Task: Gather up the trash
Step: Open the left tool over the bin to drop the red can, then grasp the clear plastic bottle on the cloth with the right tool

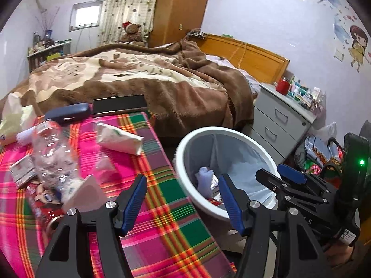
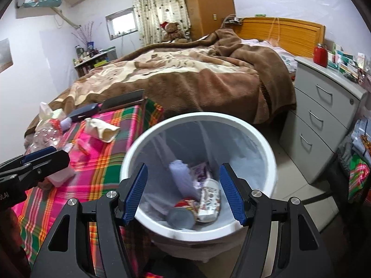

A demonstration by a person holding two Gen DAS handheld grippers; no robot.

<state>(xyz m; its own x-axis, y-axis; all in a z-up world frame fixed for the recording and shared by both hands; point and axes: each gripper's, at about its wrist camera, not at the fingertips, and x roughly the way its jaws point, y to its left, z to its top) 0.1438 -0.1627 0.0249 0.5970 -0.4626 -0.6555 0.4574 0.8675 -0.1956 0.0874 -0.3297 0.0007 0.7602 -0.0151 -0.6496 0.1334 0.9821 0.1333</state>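
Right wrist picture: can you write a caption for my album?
Open right gripper over the white trash bin, already holding a can and wrappers.

Smooth glossy white plastic bin (image 2: 266,143) with thin liner; woven plaid cloth (image 1: 162,208) on near table; clear crinkled plastic bottle (image 1: 51,153) at left; fuzzy brown blanket (image 1: 162,85), far; varnished wood headboard (image 1: 250,55).

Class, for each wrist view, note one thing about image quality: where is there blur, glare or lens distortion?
Left wrist view: the clear plastic bottle on the plaid cloth is smeared by motion blur; the window is blown out white; dark fisheye corners. Right wrist view: the headboard and drawer unit bow with the lens; items inside the white bin look soft.
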